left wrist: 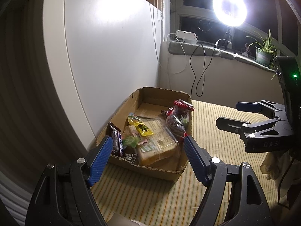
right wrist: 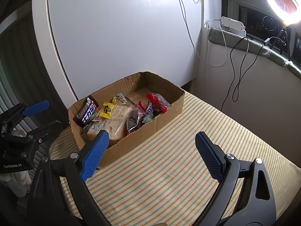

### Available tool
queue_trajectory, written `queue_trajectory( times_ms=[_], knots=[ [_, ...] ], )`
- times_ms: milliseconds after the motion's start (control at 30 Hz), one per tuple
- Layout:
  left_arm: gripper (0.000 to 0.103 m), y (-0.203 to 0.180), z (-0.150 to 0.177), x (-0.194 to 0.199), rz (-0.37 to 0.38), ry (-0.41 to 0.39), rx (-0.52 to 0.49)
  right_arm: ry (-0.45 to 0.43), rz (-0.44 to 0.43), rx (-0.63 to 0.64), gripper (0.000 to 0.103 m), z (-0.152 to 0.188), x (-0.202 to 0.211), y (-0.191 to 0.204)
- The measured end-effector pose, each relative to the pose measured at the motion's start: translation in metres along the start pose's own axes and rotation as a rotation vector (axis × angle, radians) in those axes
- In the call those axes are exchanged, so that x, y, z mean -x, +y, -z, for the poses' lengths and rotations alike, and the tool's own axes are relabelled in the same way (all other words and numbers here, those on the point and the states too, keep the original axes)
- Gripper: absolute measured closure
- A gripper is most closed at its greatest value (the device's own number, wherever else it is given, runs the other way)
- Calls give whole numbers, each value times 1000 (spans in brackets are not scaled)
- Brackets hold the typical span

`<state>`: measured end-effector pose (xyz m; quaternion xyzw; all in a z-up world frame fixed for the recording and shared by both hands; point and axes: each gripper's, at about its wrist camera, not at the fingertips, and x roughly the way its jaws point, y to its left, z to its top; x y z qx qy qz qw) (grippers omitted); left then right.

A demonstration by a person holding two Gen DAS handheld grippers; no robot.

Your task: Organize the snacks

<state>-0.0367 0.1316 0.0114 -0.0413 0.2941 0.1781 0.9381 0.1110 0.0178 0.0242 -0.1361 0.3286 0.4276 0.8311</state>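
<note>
A cardboard box [left wrist: 165,171] stands on the striped table and also shows in the right wrist view [right wrist: 169,111]. It holds several snacks: a wrapped bread loaf [left wrist: 156,143], a yellow candy packet [left wrist: 144,129], a dark chocolate bar [left wrist: 116,141] leaning at its near left corner, and a red-topped bag of dark fruit [left wrist: 176,120]. The bar [right wrist: 87,112] and the red bag [right wrist: 157,101] show in the right wrist view too. My left gripper [left wrist: 146,146] is open and empty just before the box. My right gripper [right wrist: 152,141] is open and empty over the cloth, right of the box.
A white panel [left wrist: 105,47] stands behind the box. A window sill [left wrist: 207,50] at the back right carries a ring light [left wrist: 229,7], a white power strip [left wrist: 186,35], hanging cables and a potted plant [left wrist: 263,54]. The striped tablecloth [right wrist: 188,179] stretches in front.
</note>
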Motion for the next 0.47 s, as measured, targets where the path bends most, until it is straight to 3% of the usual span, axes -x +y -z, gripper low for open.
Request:
queue_trajectory(
  times_ms=[467],
  knots=[
    [25, -7, 4, 4, -6, -12, -20, 3, 5, 1, 8, 3, 1, -3]
  ],
)
